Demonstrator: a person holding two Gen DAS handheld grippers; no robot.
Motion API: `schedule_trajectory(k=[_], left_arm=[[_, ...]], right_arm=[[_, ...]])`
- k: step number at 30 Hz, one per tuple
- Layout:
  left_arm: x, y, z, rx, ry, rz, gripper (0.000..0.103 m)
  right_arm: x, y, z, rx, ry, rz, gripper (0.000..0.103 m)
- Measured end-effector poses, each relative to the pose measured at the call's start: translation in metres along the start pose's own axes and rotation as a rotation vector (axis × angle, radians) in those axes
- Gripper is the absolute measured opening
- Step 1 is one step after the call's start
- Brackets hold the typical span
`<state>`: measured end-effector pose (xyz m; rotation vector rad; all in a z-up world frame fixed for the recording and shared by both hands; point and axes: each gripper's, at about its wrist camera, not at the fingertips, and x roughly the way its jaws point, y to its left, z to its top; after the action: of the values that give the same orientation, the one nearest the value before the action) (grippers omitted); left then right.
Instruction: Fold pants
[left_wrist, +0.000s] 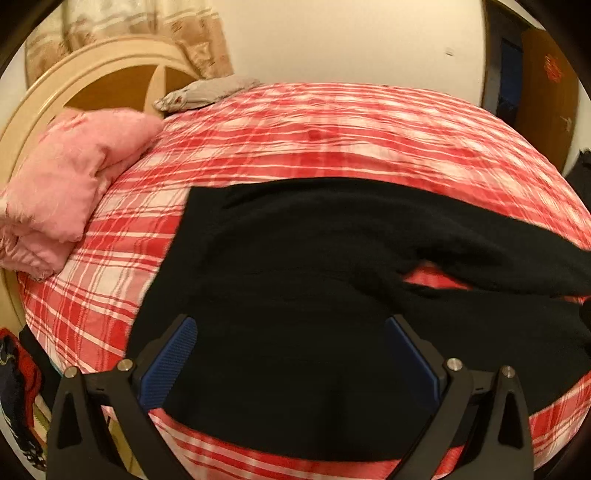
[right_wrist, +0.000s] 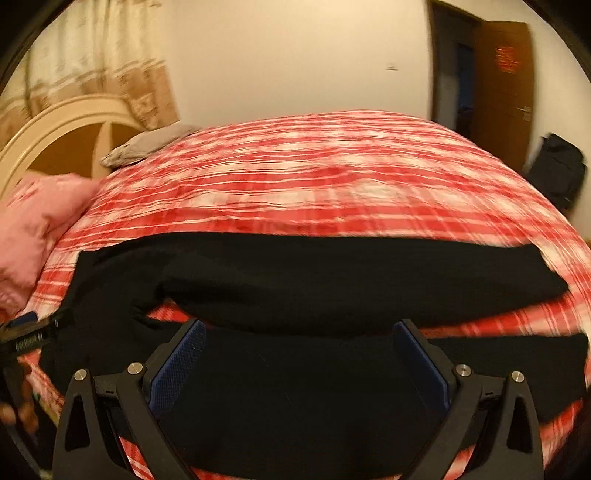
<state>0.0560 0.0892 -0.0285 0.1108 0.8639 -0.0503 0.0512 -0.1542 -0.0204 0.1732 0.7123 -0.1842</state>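
Black pants (left_wrist: 280, 266) lie spread on a red and white plaid bed (left_wrist: 332, 125), waist end to the left, two legs running right with a gap of bedcover between them. My left gripper (left_wrist: 291, 328) hovers open above the near waist part, blue pads wide apart, holding nothing. In the right wrist view the pants (right_wrist: 314, 280) show both legs. My right gripper (right_wrist: 299, 332) is open over the near leg, nothing between its fingers. The left gripper's tip (right_wrist: 33, 328) shows at the left edge of that view.
A pink quilt (left_wrist: 66, 181) is bunched at the head of the bed by the rounded headboard (left_wrist: 103, 74). A grey pillow (left_wrist: 207, 92) lies behind it. A brown door (right_wrist: 506, 81) and a dark bag (right_wrist: 557, 170) stand at the right. Clothes (left_wrist: 18, 384) lie beside the bed.
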Motion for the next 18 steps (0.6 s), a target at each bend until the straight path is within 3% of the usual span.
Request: schedule_trajectory(k=[4, 6, 7, 8, 13, 18], left_arm=[[0.016, 0.035, 0.024, -0.111, 0.034, -0.031, 0.103], [0.024, 0.048, 0.038, -0.163, 0.053, -0.061, 0.103], [0.029, 0.055, 0.047, -0.191, 0.056, -0.082, 0.103], [0.034, 0.059, 0.053, -0.21, 0.057, -0.092, 0.103], [0.06, 0.073, 0.077, -0.27, 0.066, -0.051, 0.103], [0.096, 0.063, 0.087, -0.237, 0.133, -0.035, 0.103]], right_arm=[[0.035, 0.01, 0.032, -0.039, 0.049, 0.095, 0.101], [0.052, 0.013, 0.042, -0.053, 0.068, 0.119, 0.088], [0.063, 0.017, 0.046, -0.069, 0.089, 0.122, 0.071], [0.074, 0.02, 0.05, -0.084, 0.114, 0.128, 0.062], [0.121, 0.041, 0.07, -0.145, 0.182, 0.153, 0.061], [0.158, 0.078, 0.092, -0.24, 0.204, 0.221, 0.061]])
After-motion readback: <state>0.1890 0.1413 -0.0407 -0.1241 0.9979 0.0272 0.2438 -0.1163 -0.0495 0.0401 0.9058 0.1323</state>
